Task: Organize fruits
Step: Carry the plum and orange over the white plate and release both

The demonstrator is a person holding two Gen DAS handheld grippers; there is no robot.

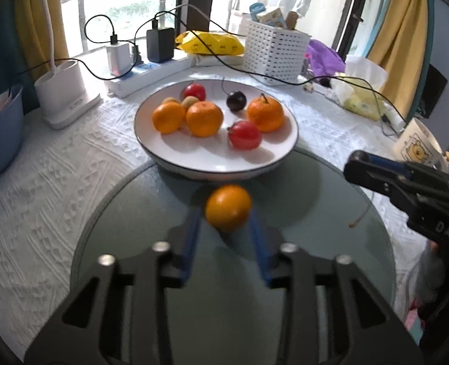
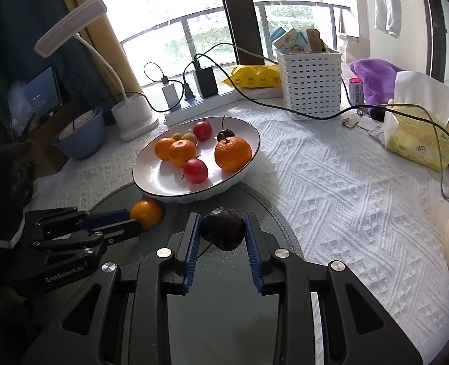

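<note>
Two fruits are mid-transfer: left hand-held gripper (image 1: 227,210) clamps an orange (image 1: 228,207), right hand-held gripper (image 2: 222,228) clamps a dark plum (image 2: 222,228), both over the bench's glass disc (image 1: 330,213) near the plate (image 1: 212,164). Next, probably, release into the plate.

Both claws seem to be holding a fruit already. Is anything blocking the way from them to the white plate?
Nothing visible does. The left gripper holds an orange just short of the plate; the right gripper holds a dark cherry. Only bare glass lies between, and the plate's near side is free.
</note>
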